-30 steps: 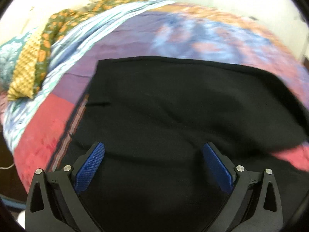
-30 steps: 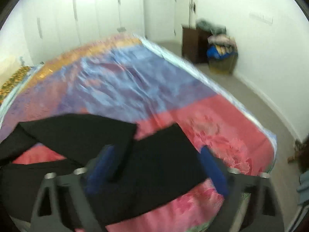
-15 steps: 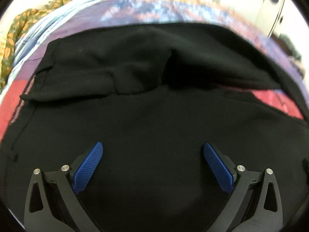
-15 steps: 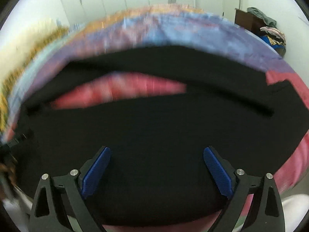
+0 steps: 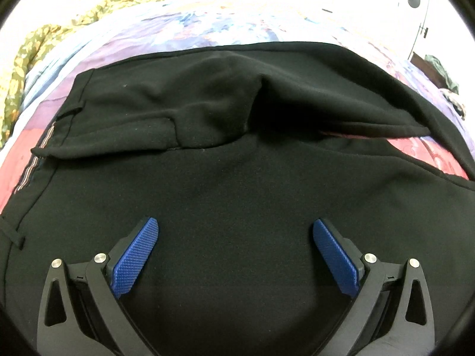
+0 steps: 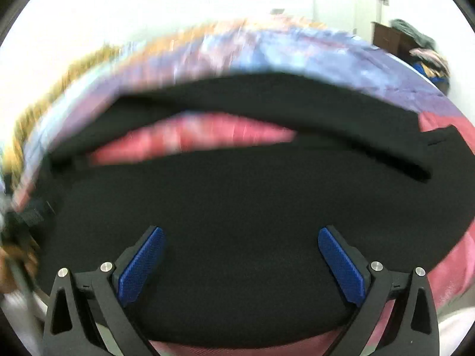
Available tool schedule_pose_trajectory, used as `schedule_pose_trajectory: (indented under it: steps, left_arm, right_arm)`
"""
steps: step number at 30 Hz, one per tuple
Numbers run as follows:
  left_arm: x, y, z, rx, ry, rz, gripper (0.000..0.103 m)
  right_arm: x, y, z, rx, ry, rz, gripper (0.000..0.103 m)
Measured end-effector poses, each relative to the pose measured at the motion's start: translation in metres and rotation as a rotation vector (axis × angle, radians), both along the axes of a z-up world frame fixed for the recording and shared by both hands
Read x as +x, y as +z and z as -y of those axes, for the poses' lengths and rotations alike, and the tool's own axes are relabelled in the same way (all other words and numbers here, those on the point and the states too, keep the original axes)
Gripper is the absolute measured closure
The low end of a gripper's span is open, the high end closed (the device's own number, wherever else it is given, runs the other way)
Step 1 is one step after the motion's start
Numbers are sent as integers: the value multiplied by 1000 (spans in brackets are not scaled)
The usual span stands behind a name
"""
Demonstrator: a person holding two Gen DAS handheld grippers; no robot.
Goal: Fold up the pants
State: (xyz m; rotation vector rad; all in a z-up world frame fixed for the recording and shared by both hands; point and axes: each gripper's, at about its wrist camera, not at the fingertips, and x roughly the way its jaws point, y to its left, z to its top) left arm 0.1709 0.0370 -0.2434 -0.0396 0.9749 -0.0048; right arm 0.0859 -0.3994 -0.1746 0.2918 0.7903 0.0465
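Note:
Black pants lie spread on a bed with a red, blue and purple cover. In the left wrist view the waistband end with a striped inner band lies at the left, and one leg runs off to the far right. My left gripper is open and empty, just above the near leg's cloth. In the right wrist view the pants show both legs with red cover between them. My right gripper is open and empty over the near leg.
A green and orange patterned cloth lies bunched along the bed's far left side. A dark wooden cabinet with piled clothes stands by the white wall at the right. The bed's near edge shows below the pants.
Both grippers have swung in low over the pants and stayed open. The left view turned right, from the bed's left side to the pants. The right view turned left, away from the room's floor.

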Motion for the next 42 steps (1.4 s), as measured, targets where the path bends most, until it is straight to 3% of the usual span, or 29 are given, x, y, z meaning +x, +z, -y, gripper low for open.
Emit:
schedule_pose_trajectory:
  steps: [2, 4, 6, 11, 14, 15, 16, 20, 22, 24, 27, 30, 33, 38, 39, 40, 41, 42]
  left_arm:
    - [0, 0, 1, 6, 1, 2, 0]
    - [-1, 0, 1, 8, 2, 6, 0]
    - [-1, 0, 1, 9, 3, 7, 0]
    - [-2, -1, 2, 13, 4, 9, 0]
    - [-2, -1, 3, 16, 4, 13, 0]
    - [-3, -1, 3, 16, 4, 14, 0]
    - [-3, 0, 3, 16, 5, 14, 0]
    - [0, 4, 3, 18, 7, -11, 1]
    - [4, 13, 2, 9, 4, -96, 1]
    - [10, 29, -2, -93, 23, -158, 1]
    - [30, 63, -6, -346, 9, -111, 1]
    - [77, 81, 1, -498, 7, -121, 1]
    - [123, 81, 11, -571, 35, -155, 1]
    - [155, 61, 18, -593, 115, -199, 3]
    - [156, 58, 14, -609, 140, -198, 6]
    - [155, 57, 10, -620, 166, -186, 33]
    - [153, 57, 6, -640, 181, -176, 82]
    - [149, 58, -1, -668, 197, -173, 97]
  right_arm:
    - [-5, 5, 21, 152, -35, 58, 0]
    - [5, -9, 47, 349, -69, 26, 1]
    - [17, -23, 76, 484, -163, -8, 6]
    - [43, -34, 138, 584, -416, 0, 25]
    - [47, -46, 163, 652, -572, -10, 49]
    - [48, -50, 167, 649, -618, -38, 67]
    - [48, -50, 169, 632, -633, -51, 94]
    - [45, -24, 160, 548, -545, -10, 97]
    - [39, 6, 150, 511, -447, 47, 97]
    - [32, 34, 141, 477, -357, 88, 97]
    - [12, 73, 133, 427, -237, 149, 97]
    - [-8, 105, 123, 409, -153, 204, 97]
    - [-29, 127, 117, 414, -98, 252, 97]
    - [-77, 154, 109, 441, -35, 339, 98]
    - [-88, 159, 112, 453, -22, 358, 98]
    - [-94, 162, 113, 455, -16, 365, 98]
    - [-97, 163, 118, 447, -18, 365, 98]
    - [-101, 162, 121, 429, -27, 354, 98]
